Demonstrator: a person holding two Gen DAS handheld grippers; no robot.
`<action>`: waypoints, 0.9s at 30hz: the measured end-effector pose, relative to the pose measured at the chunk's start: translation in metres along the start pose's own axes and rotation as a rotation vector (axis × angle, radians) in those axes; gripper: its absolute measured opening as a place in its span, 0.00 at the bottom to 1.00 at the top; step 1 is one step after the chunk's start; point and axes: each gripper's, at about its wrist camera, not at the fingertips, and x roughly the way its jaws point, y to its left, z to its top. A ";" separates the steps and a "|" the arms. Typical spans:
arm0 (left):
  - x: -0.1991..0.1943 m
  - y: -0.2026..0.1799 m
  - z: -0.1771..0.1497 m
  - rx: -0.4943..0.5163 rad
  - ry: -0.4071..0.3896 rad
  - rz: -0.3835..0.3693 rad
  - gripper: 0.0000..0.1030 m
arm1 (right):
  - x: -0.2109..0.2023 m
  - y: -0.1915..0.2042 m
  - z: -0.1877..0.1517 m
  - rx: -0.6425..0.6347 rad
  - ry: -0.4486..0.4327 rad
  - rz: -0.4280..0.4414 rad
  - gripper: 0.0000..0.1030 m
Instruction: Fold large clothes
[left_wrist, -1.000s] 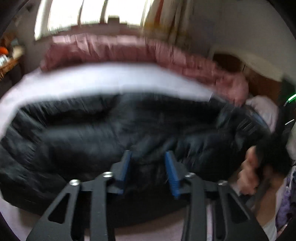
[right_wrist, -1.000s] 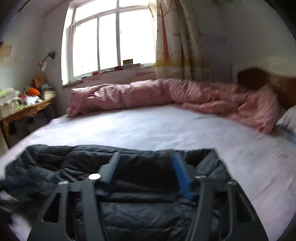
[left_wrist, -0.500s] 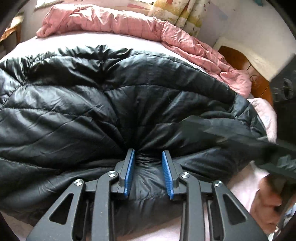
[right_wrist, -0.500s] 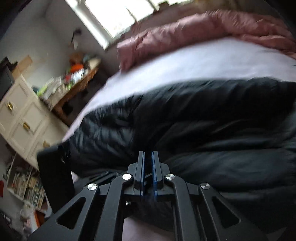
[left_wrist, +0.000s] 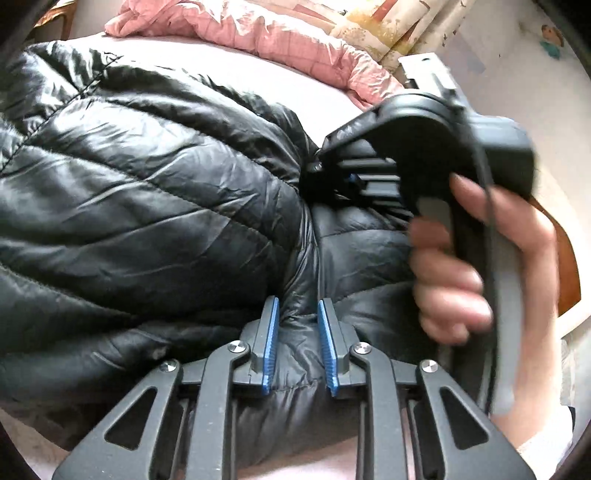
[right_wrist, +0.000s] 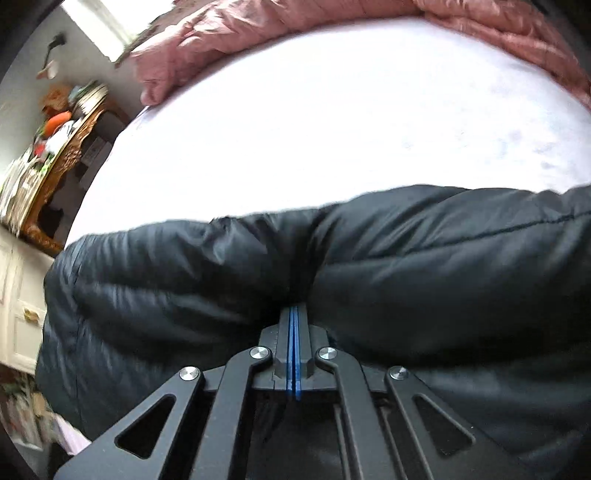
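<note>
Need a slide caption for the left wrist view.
Left gripper pinches a fold of the black puffer jacket on the bed.

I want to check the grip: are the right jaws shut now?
Shut: the right gripper has its blue pads together, tips pressed into the black jacket.

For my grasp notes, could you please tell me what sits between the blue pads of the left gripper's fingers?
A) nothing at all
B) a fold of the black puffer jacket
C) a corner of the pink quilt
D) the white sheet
B: in the left wrist view, the left gripper has a ridge of the black puffer jacket bunched between its blue pads.
</note>
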 end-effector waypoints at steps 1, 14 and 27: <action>0.000 0.000 -0.001 0.004 -0.001 0.002 0.21 | 0.005 -0.003 0.007 0.024 0.000 -0.002 0.00; 0.004 -0.041 -0.008 0.157 -0.085 0.173 0.21 | -0.152 -0.009 -0.109 -0.156 -0.337 0.076 0.15; 0.005 -0.046 -0.011 0.217 -0.127 0.187 0.21 | -0.187 -0.177 -0.206 0.347 -0.508 0.112 0.85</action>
